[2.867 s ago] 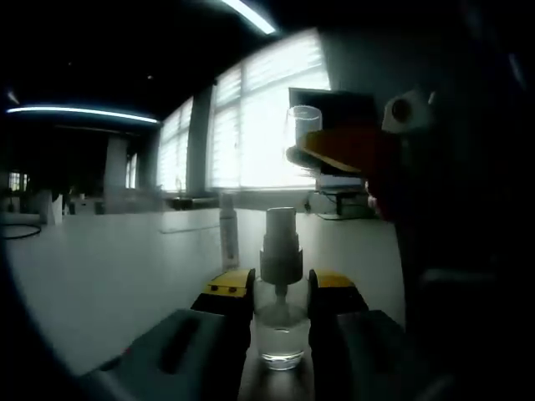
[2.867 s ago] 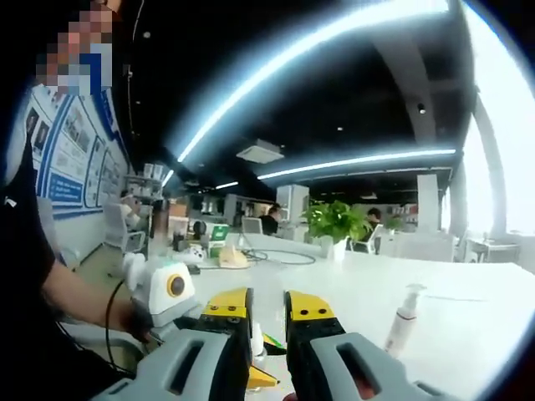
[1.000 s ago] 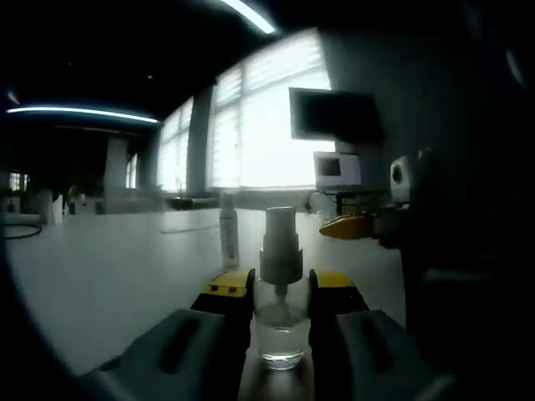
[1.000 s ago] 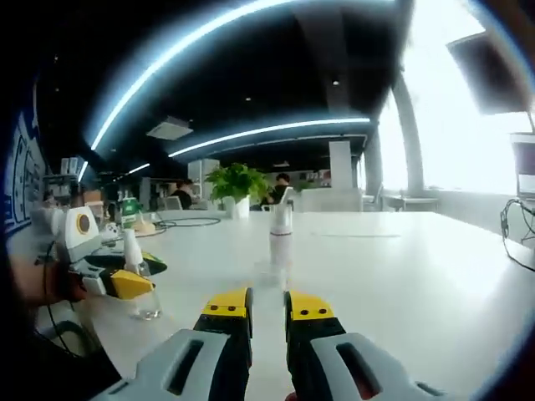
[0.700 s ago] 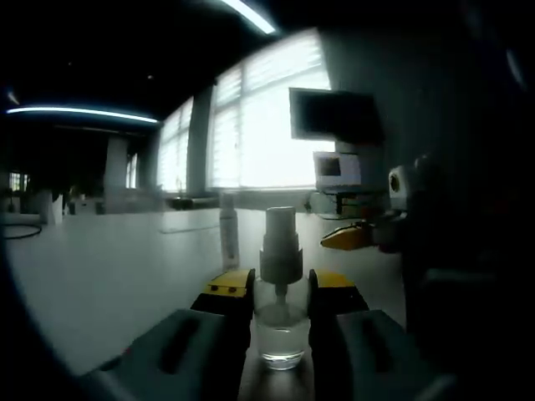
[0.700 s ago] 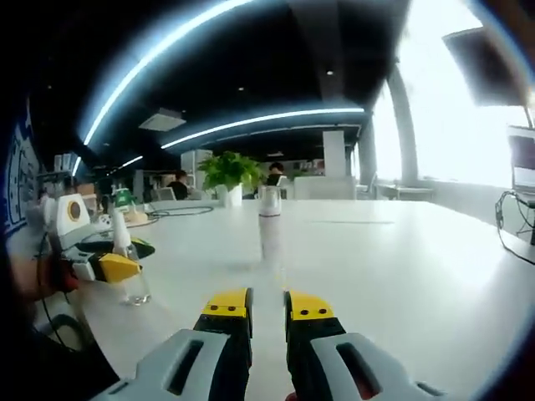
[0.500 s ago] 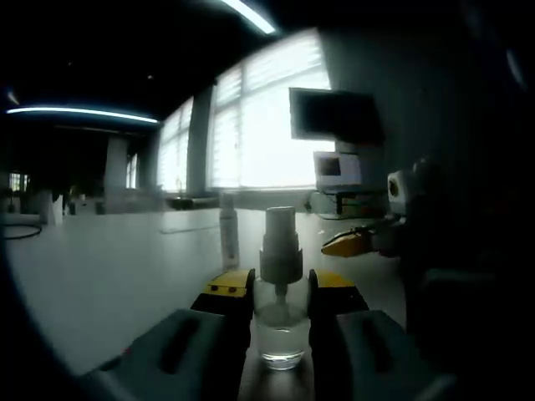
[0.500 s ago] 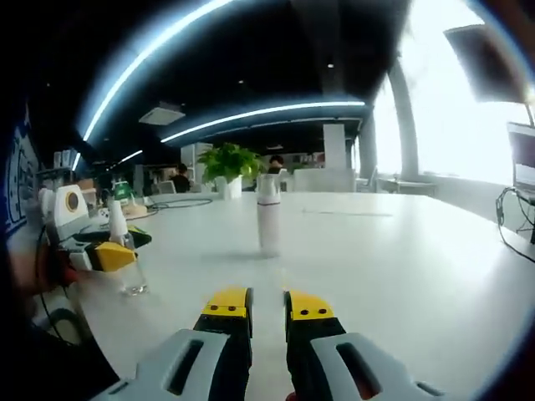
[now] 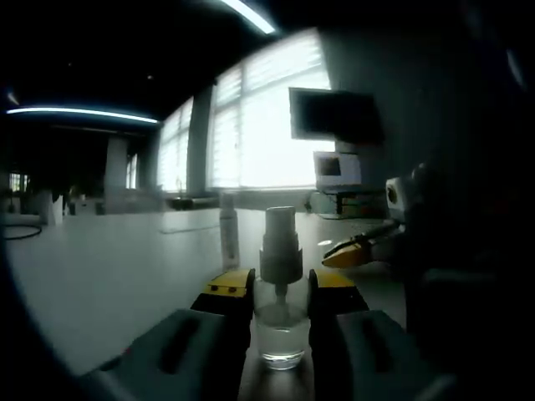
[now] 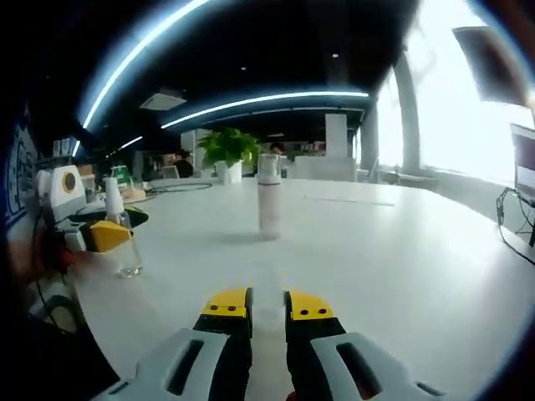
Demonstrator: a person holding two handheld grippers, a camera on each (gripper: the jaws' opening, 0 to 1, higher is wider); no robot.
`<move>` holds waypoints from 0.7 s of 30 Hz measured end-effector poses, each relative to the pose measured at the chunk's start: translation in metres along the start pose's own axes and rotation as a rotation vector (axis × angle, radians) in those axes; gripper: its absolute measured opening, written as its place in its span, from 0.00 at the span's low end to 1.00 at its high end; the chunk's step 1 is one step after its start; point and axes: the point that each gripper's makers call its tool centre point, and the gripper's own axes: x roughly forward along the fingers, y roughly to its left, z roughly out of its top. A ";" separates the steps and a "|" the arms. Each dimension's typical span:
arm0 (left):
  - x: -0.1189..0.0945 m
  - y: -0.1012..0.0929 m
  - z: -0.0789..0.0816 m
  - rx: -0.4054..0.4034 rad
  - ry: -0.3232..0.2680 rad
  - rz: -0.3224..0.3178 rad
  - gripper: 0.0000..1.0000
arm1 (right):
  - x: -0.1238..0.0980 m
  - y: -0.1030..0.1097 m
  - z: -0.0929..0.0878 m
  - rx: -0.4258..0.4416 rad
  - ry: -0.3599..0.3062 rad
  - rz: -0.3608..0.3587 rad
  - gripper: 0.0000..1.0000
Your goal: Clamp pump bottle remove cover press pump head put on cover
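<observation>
Left gripper [image 9: 281, 288] level and low over the table, pointing along it, yellow-tipped jaws closed on the clear body of the pump bottle [image 9: 280, 288]. Bottle upright between the tips at 6 o'clock in the left gripper view, white pump head bare and rising above the jaws. Same bottle seen at 9 o'clock in the right gripper view [image 10: 119, 238], standing on the table with the left gripper [image 10: 99, 236] clamped round it, a person's hand just behind at the edge.

Right gripper [image 10: 267, 305] also held low and nearly level, pointing across the table, jaws close together with a narrow gap and nothing seen between them. Seen too at 3 o'clock in the left gripper view [image 9: 344, 254], yellow tips aimed toward the pump bottle, apart from it; whether anything is gripped cannot be told there.

White table [image 10: 401, 267], wide and glossy, under both grippers. Second bottle [image 10: 269, 200], slim and whitish with a clear top, upright near 12 o'clock in the right gripper view, well beyond the jaw tips; in the left gripper view just left of the pump head, farther back [image 9: 228, 231]. Open office around: long ceiling light strips [image 10: 251, 104], a green plant [image 10: 227, 150] at the far end, bright windows [image 9: 259, 125], a dark monitor [image 9: 334, 114] at 1 o'clock.
</observation>
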 end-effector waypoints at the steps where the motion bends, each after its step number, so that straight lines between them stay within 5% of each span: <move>1: 0.000 0.000 0.000 0.000 0.000 0.000 0.17 | 0.000 0.000 -0.001 -0.006 0.003 0.002 0.10; 21: 0.000 0.001 0.000 0.002 0.000 0.002 0.17 | 0.001 0.002 -0.005 -0.034 0.017 0.015 0.12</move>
